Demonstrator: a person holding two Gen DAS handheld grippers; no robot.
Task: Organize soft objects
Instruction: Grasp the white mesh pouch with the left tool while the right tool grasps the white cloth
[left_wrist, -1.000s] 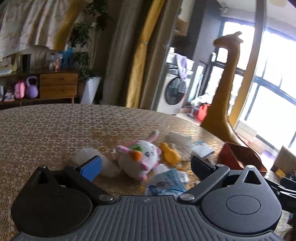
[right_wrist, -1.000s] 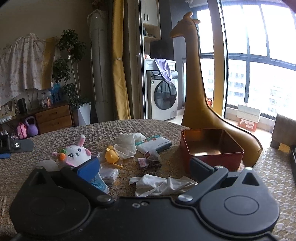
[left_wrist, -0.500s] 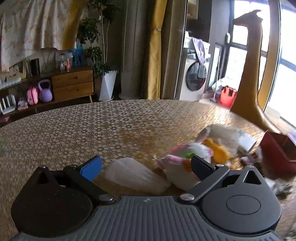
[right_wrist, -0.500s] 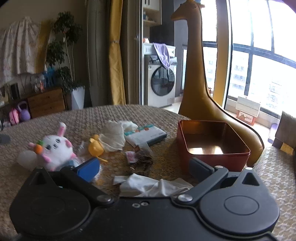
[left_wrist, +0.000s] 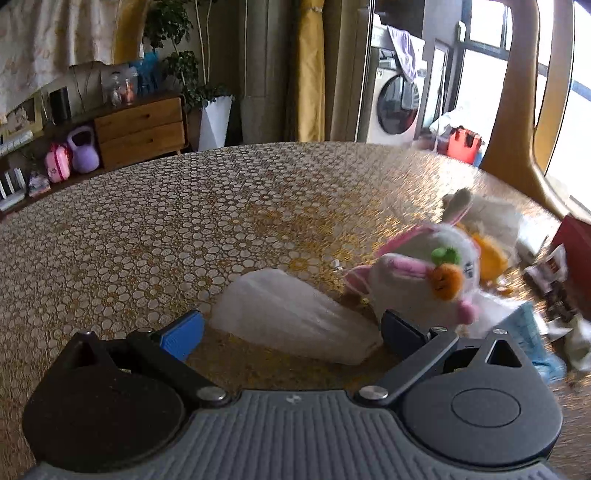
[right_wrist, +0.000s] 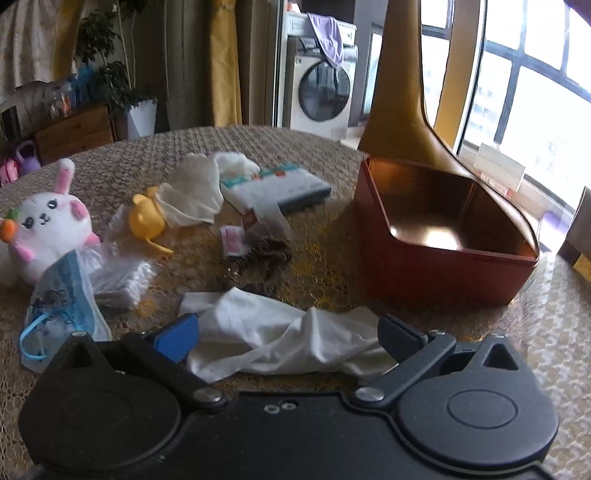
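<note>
Risk: right gripper (right_wrist: 286, 338), jaws open over cloth (right_wrist: 280, 343), pinches one fold; left gripper (left_wrist: 291, 330), open, snags bunny (left_wrist: 424, 277)

A crumpled white cloth (right_wrist: 280, 341) lies flat on the desk between the spread fingers of the right gripper (right_wrist: 288, 338). Ahead and to its left sits a white plush rabbit with pink ears and an orange carrot (right_wrist: 46, 225), upright, with a small yellow soft toy (right_wrist: 147, 218) beside it and a blue printed face mask (right_wrist: 61, 306) below. A pale white soft pouch (left_wrist: 291, 317) lies between the left gripper's (left_wrist: 291, 330) open fingers.
</note>
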